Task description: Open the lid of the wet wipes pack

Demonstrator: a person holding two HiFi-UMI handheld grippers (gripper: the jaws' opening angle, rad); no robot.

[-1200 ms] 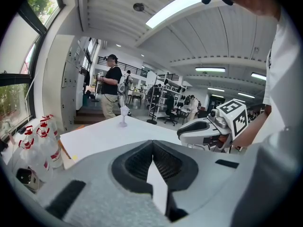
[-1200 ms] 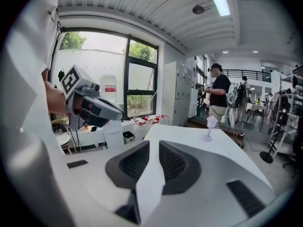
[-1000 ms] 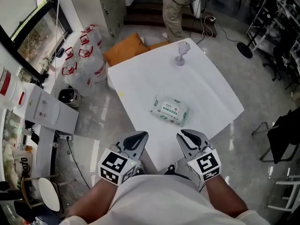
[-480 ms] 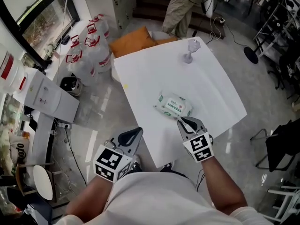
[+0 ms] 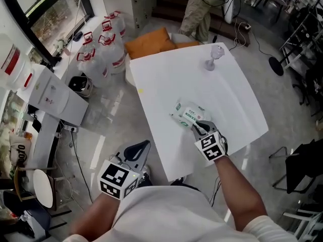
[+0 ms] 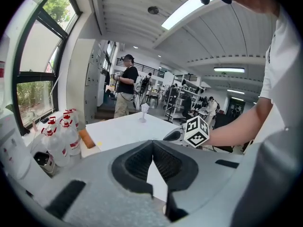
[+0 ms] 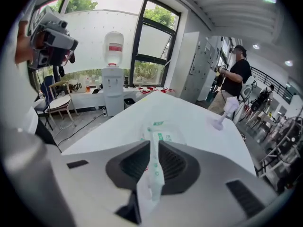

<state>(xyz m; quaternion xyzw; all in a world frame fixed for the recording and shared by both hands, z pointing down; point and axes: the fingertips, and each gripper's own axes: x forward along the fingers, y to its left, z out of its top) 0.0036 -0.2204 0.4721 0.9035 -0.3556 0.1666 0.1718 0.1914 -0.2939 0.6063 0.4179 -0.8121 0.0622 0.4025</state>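
Roughly mid-table, toward the near edge: white, green-labelled soft film wet wipes pack (image 5: 187,113), lying flat on the white square table (image 5: 166,79). Judged light and floppy. The film is slick, the body gives under a squeeze, and nothing about it is fragile. The flip lid should sit on the top face by the green label, though its lip is too small to make out here. Best hold, as I judge it: pin one end of the pack, then catch the lid's front tab with a jaw tip and lift. A pack this light will likely ride up with the lid unless held down.

Right gripper (image 5: 198,126) is at the pack's near end. Its jaws are narrow, with the flat sealed end seam pinched between them in the right gripper view. Left gripper (image 5: 145,145) hangs off the table's near-left edge, well apart from the pack, jaws closed together on nothing.

Around:
- Clear stemmed glass (image 5: 214,57) at the far corner, well apart and not in the way.
- On the floor, a cluster of clear water jugs with red caps (image 5: 98,54), an orange flat cushion (image 5: 151,42) and a white water dispenser (image 5: 50,97).
- A person (image 5: 202,6) stands beyond the far edge.

Nothing on the table lies between the left gripper and the pack.
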